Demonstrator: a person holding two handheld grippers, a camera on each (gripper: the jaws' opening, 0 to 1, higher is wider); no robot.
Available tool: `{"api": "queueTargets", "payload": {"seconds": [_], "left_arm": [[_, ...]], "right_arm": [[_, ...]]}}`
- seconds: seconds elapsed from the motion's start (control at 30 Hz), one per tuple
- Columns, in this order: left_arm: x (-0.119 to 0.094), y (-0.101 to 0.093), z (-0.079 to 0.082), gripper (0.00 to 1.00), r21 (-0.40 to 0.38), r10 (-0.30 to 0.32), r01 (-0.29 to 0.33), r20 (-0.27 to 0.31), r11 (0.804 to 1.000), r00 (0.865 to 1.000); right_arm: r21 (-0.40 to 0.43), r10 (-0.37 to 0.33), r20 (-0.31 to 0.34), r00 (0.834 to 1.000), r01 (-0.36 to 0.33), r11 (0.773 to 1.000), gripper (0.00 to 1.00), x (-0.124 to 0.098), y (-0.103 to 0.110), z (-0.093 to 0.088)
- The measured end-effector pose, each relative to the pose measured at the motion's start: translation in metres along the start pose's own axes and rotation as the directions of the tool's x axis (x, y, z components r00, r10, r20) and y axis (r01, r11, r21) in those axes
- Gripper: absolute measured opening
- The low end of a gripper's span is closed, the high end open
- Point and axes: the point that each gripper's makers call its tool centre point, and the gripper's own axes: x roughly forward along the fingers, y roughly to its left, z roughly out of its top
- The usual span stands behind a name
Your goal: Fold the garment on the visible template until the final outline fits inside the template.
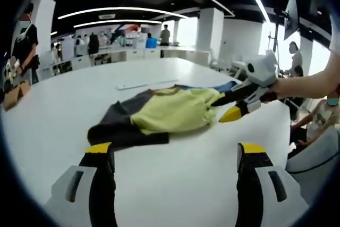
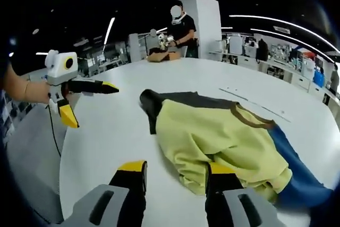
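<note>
White tabletop [image 1: 159, 184], broad and rounded, set in an open office with ceiling strip lights, white columns and people standing at far benches. Bears the garment [image 1: 170, 111], a soft top with yellow body, dark grey sleeve and blue part, lying rumpled near the middle. Looks light and limp, likely to sag and crease when lifted, unlikely to slide much on the matte surface; best pinched at a hem edge or a sleeve end, two points apart, so the cloth stays flat through the fold. No clear template outline to be made out under the cloth; faint thin marks [image 2: 255, 102] beyond it, too slight to read.

Left gripper [image 1: 175, 155] hangs short of the dark sleeve, jaws wide apart, holding nothing. Right gripper [image 2: 175, 176] sits at the yellow hem, one jaw over the cloth, jaws parted and not yet pinching. Cardboard box [image 2: 163, 55] far off at the table's edge beside a person; nothing between grippers and garment.
</note>
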Motion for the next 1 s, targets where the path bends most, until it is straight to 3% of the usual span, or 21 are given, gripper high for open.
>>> {"api": "queueTargets", "payload": {"seconds": [0.23, 0.47, 0.7, 1.0], "left_arm": [[-0.005, -0.003, -0.004, 0.91, -0.009, 0.009, -0.009, 0.001, 1.000, 1.000], [-0.011, -0.007, -0.011, 0.90, -0.025, 0.012, -0.012, -0.009, 1.000, 1.000], [-0.014, -0.006, -0.014, 0.89, -0.039, 0.026, -0.027, -0.011, 0.999, 1.000], [-0.014, -0.013, -0.014, 0.87, -0.035, 0.022, -0.022, -0.008, 0.999, 1.000]], "right_arm": [[-0.053, -0.021, -0.035, 0.999, 0.019, 0.998, 0.31, 0.020, -0.001, -0.005], [-0.052, -0.057, -0.085, 0.995, 0.053, 0.997, 0.25, 0.033, -0.005, -0.015], [-0.095, -0.112, -0.129, 0.985, 0.101, 0.990, 0.17, 0.039, -0.013, -0.023], [-0.120, -0.132, -0.127, 0.983, 0.117, 0.986, 0.11, 0.038, -0.017, -0.022]]}}
